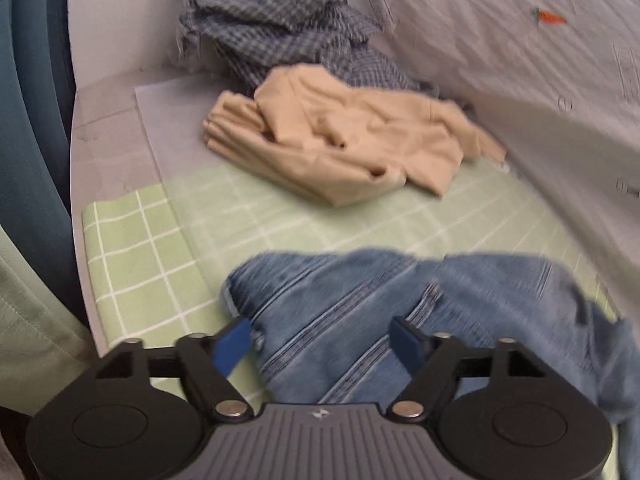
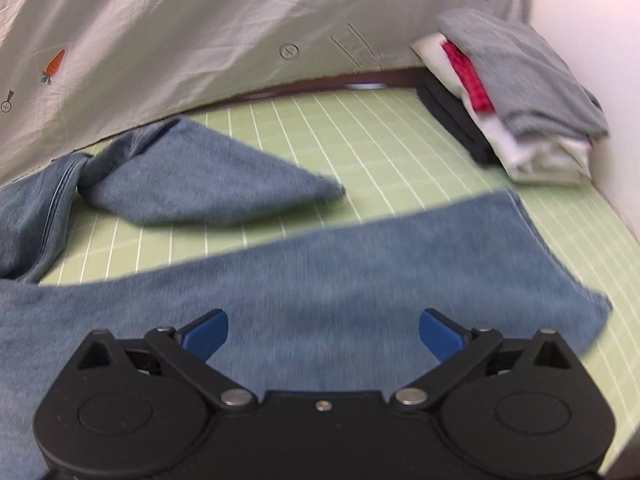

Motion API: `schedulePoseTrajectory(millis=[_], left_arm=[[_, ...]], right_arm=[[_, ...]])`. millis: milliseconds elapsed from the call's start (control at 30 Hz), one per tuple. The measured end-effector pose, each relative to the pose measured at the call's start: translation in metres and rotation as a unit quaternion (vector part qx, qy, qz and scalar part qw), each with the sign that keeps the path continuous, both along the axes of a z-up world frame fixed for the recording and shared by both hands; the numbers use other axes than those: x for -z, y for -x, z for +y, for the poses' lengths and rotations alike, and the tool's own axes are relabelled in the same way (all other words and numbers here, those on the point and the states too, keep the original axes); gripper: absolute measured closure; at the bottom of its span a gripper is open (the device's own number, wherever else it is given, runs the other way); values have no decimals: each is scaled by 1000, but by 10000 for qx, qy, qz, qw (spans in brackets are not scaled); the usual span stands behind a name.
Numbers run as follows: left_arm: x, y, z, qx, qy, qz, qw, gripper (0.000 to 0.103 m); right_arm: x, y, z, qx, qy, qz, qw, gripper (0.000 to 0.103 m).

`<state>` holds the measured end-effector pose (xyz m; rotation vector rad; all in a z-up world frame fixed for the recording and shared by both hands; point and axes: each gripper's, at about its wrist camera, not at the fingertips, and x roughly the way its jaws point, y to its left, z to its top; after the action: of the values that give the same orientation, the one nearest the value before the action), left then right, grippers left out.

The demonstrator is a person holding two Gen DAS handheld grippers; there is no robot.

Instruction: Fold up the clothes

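The jeans (image 2: pixel 280 280) lie spread on the green-checked worktop (image 2: pixel 380 136), legs splayed toward 3 o'clock for folding, while left gripper (image 1: pixel 320 346) and right gripper (image 2: pixel 324 334) hover above, jaws released and empty.

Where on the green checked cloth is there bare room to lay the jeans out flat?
Bare cloth lies between the jeans' far leg and the folded stack, up to the white sheet. A smaller strip separates the jeans from the beige garment. Crowded: that corner, where the checked shirt piles behind the beige one.
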<state>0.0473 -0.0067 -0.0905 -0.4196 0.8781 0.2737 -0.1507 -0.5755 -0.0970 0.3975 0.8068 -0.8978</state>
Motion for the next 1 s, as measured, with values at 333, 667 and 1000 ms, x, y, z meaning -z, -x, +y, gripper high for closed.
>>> schedulePoseTrajectory(millis=[333,667,1000], left_arm=[[11,-73,-68,898,502,268,9943,12],[45,-83,-113,1409,-5,667,9878,3],[52,-90,-122,1570,-294,820,9837,0]], right_arm=[[-3,-71,-77,-617,-44,-381,9974,0],[20,-171,-120,-2111,-38,501,9762,18],[-37,-178,-119,-2660,1051,435,9572,96]])
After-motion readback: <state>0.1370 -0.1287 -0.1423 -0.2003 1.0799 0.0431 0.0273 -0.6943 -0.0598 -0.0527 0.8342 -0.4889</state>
